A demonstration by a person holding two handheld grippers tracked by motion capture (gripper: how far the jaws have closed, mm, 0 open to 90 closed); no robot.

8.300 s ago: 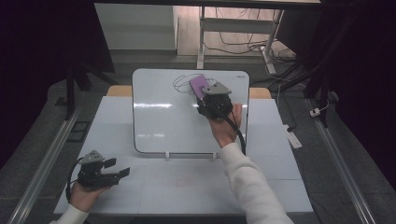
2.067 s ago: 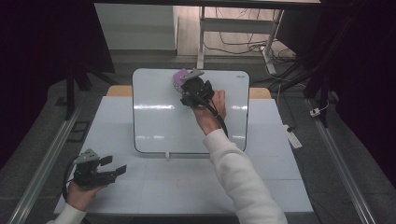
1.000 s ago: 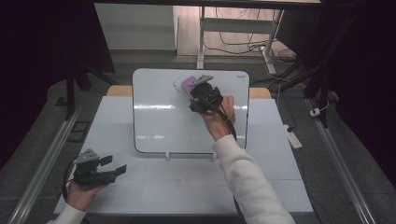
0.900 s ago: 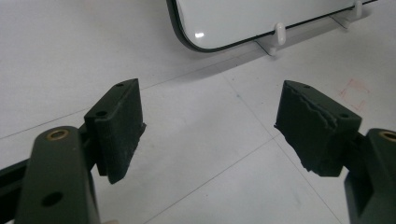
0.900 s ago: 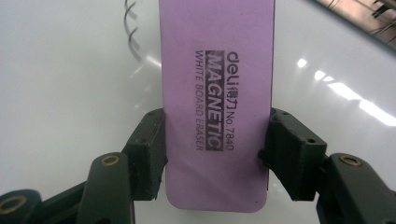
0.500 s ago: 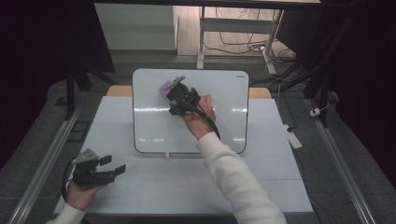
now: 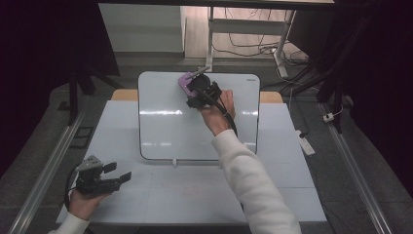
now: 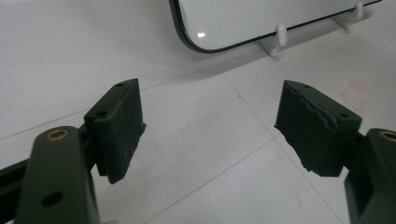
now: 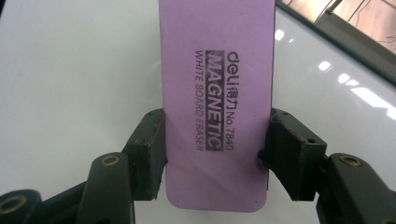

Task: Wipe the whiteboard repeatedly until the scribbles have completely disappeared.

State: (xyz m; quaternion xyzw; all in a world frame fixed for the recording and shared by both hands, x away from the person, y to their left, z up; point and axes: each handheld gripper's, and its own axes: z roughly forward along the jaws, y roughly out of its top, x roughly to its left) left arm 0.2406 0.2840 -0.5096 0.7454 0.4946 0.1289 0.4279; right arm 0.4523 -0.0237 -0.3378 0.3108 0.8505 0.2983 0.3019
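Your right gripper (image 9: 215, 154) is clamped on the purple whiteboard eraser (image 9: 215, 93), one jaw on each long edge near its lower end, most of the eraser sticking out ahead of the jaws. In the high view the right gripper (image 7: 197, 90) holds the eraser (image 7: 185, 81) against the upper part of the whiteboard (image 7: 165, 131), which stands tilted on the tabletop (image 7: 195, 190). Eraser reads as light and stiff on the printed back, likely soft felt on the hidden face; label says magnetic, so expect it to cling to the board and drag a bit when you slide it. Smooth plastic sides could slip, so keep the hold across the narrow width as you have it. Flat face looks to lie on the board surface ahead of the gripper; full contact can't be confirmed. Your left gripper (image 8: 210, 135) is spread wide with nothing between the jaws, low over the tabletop, the whiteboard's bottom corner ahead of it and apart from it
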